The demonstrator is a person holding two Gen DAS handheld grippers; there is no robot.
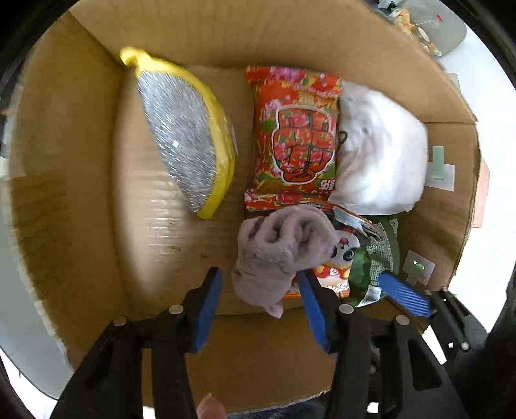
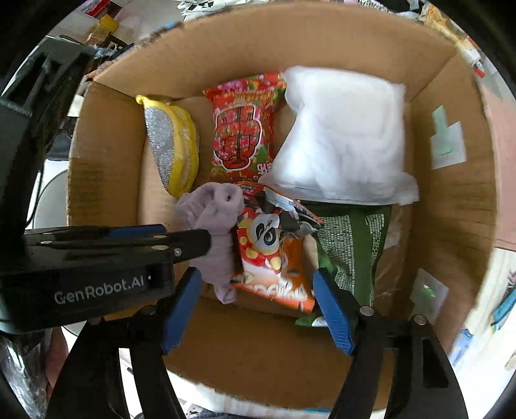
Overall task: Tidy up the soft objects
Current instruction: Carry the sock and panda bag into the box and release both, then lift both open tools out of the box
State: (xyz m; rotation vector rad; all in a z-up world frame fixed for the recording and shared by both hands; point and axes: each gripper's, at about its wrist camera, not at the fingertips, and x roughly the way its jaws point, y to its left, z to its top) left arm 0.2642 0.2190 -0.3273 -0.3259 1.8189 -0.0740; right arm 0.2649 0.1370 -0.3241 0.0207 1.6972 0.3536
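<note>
Inside the cardboard box (image 2: 451, 199) most of the sorting looks done, judging by how full it is. Along the far wall: yellow-and-silver scrubber (image 2: 171, 148) at the left, red floral snack bag (image 2: 240, 135) in the middle, white padded bundle (image 2: 342, 138) toward the right wall. Nearer the front wall: panda snack pack (image 2: 274, 254) and a green mesh pouch (image 2: 351, 245), partly tucked under the white bundle.

Grey-purple sock (image 1: 274, 254) is draped over the left side of the panda pack and hangs toward the front wall. It sits between the fingers of the left hand-held gripper (image 1: 259, 299), which are spread apart, not pinching it. Whether it's just been let go or is about to be grabbed, can't tell.

Right hand-held gripper (image 2: 258, 309) hovers over the box's front wall, jaws wide, holding nothing.

Left to do, my read: settle the sock flat; bare box floor at the left side is the free space. More loose stuff lies outside the box on the white counter (image 1: 483, 80), past the far right corner, incl. a grey cap (image 1: 445, 25).

In the way: the two grippers are close together, and the panda pack is crowded by the sock.
</note>
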